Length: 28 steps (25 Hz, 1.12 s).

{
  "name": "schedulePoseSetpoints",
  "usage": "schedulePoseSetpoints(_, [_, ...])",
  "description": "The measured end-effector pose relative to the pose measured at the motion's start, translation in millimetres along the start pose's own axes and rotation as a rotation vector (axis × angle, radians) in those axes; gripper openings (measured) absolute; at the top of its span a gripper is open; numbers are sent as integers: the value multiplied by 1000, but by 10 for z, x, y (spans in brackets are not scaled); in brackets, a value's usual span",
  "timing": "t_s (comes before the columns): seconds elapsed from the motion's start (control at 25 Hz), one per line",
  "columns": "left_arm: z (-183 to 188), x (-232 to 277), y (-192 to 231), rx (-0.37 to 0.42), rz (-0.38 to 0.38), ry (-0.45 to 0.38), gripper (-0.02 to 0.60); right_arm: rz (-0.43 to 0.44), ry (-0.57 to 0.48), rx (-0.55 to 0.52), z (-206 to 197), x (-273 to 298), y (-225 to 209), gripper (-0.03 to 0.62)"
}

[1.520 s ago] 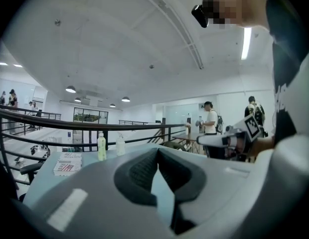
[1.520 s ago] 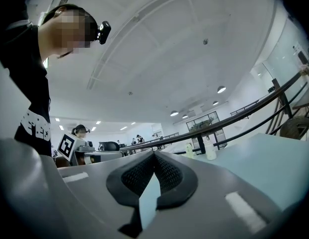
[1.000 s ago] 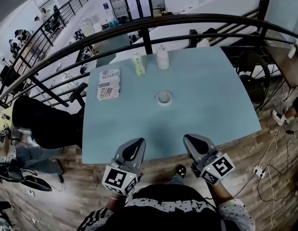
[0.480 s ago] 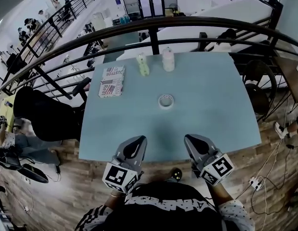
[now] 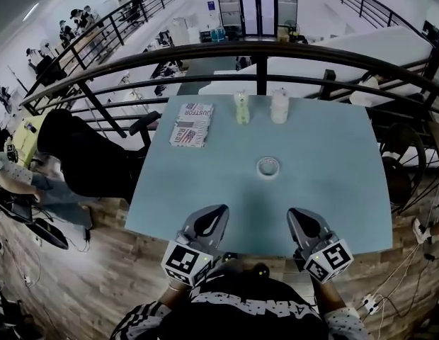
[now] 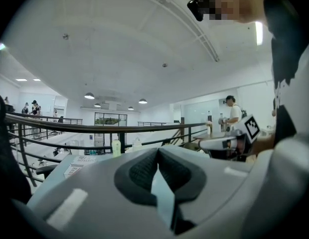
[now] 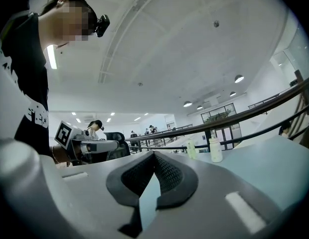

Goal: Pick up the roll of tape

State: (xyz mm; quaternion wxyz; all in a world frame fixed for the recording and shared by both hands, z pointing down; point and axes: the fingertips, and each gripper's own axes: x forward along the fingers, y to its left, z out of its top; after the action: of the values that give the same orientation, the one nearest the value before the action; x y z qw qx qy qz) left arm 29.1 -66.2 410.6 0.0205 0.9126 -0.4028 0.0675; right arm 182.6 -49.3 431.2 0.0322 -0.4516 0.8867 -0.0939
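Out on the light blue table point(image 5: 333, 190) the roll of tape point(image 5: 268, 167) is lying untouched near the middle, while the left gripper point(image 5: 209, 220) and right gripper point(image 5: 304, 222) are hovering at the near edge with jaws pressed together, empty, so the whole pickup is looking undone.
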Motion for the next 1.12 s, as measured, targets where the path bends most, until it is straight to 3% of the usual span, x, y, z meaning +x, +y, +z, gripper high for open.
schedulePoseSetpoints(0.56, [31,318,992,-31,54,-24,0,20,94,-78,-15,1064,-193,1])
schedulePoseSetpoints(1.12, [-89,582,1521,-72,76,-27,0,15,215,-125,-352,1666,-505,2])
